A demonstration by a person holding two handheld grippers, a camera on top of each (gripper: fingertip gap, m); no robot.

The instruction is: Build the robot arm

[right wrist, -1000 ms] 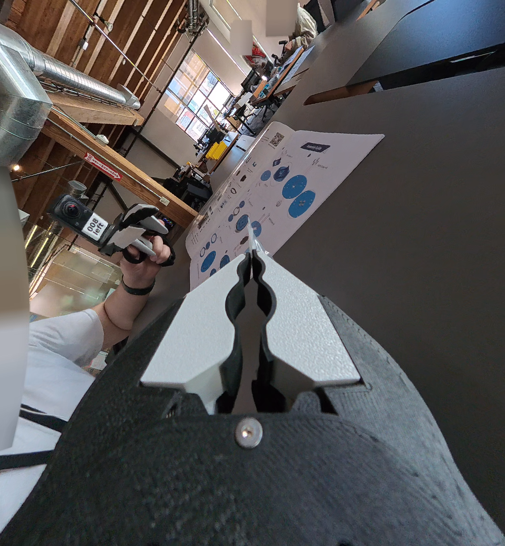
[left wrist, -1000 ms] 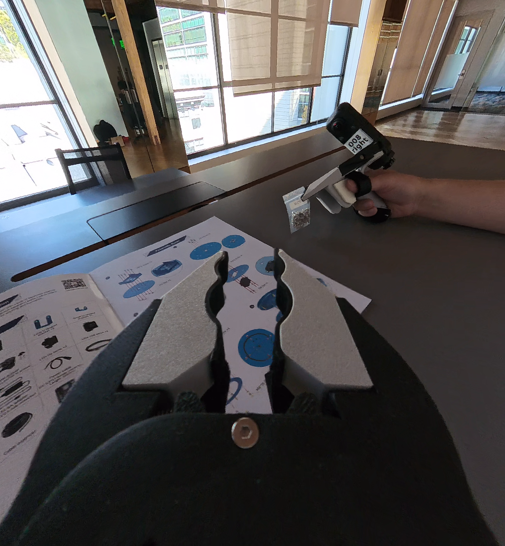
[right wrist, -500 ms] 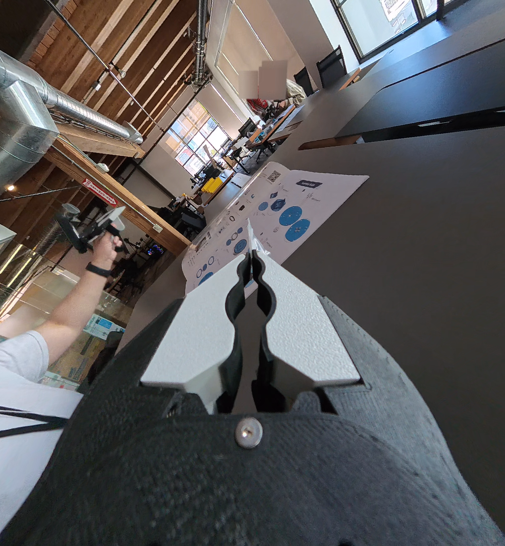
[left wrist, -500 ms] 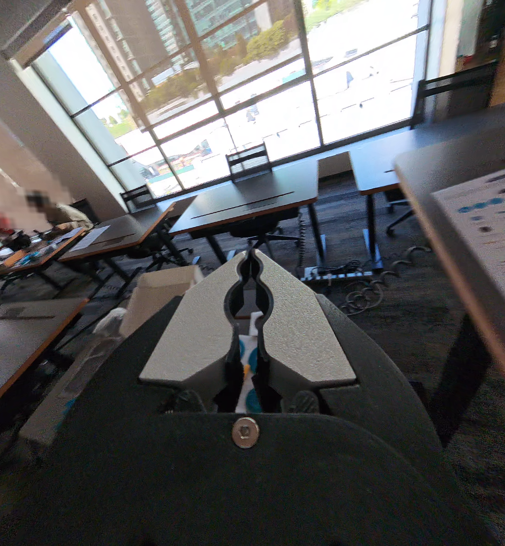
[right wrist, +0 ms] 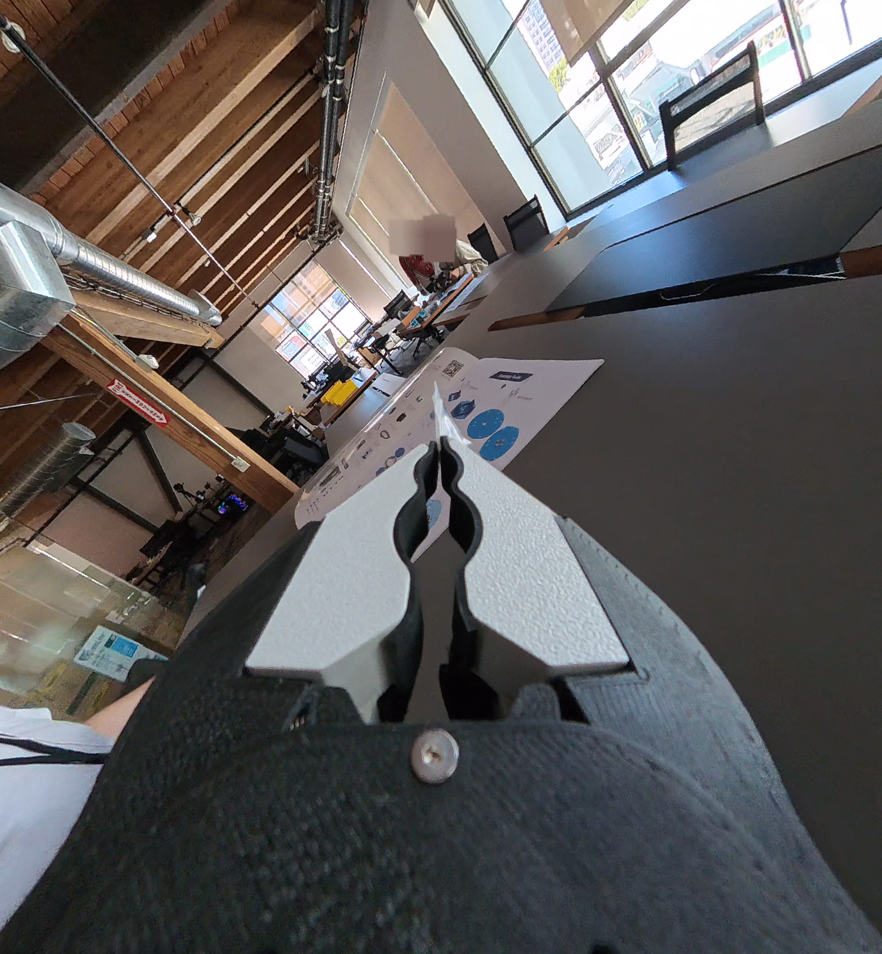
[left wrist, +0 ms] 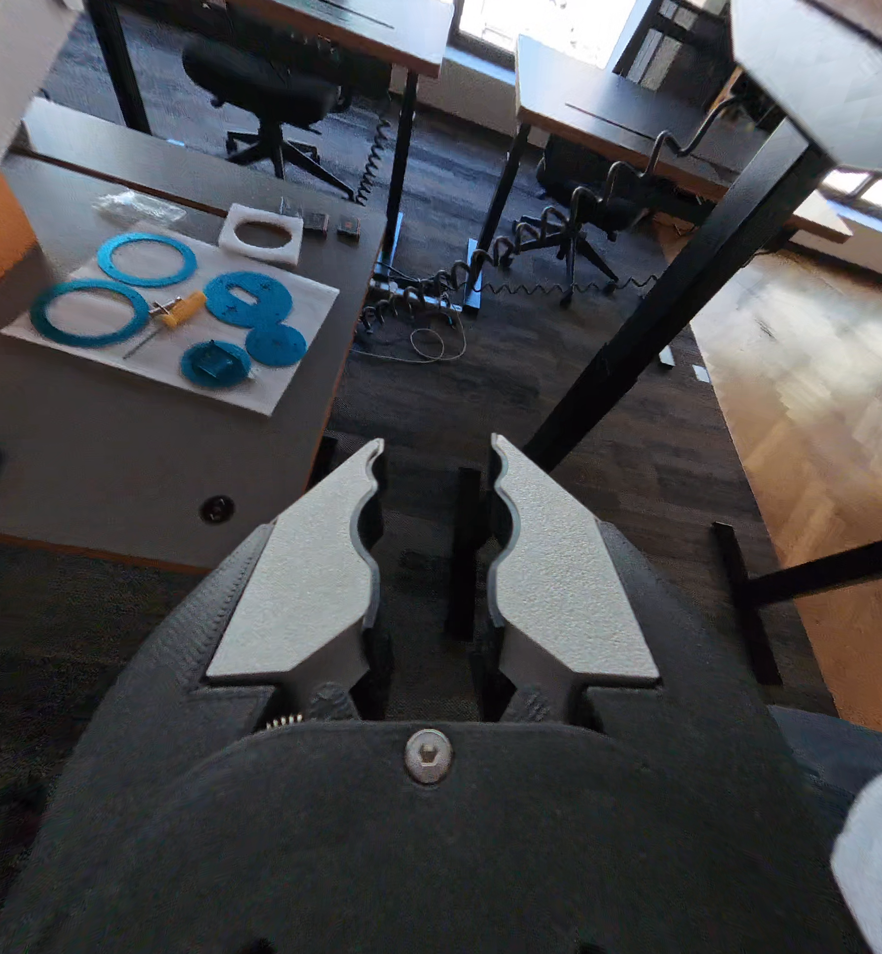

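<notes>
Both tongs are in view, each from its own camera. Our left gripper (left wrist: 435, 454) has its grey fingers (left wrist: 315, 562) spread apart with nothing between them; it hangs over dark carpet (left wrist: 480, 371), just beside the corner of a low grey table (left wrist: 119, 464). On that table we see a white sheet (left wrist: 294, 382) carrying two blue rings (left wrist: 146, 259), three blue discs (left wrist: 249, 300) and a yellow-handled tool (left wrist: 181, 309), with a white foam frame (left wrist: 262, 235) near its far edge. Office chairs (left wrist: 274, 98) and coiled black cables (left wrist: 480, 258) stand beyond on the floor.

Our right gripper (right wrist: 440, 445) has its tips pressed together on the edge of a small clear plastic bag (right wrist: 443, 419), which sticks up past the tips; we cannot tell what is inside. It is held above a dark grey desk (right wrist: 738, 516), near a white instruction sheet (right wrist: 532, 382) printed with blue discs that lies flat on the desk. A white sleeve (right wrist: 10, 805) shows at the lower left.
</notes>
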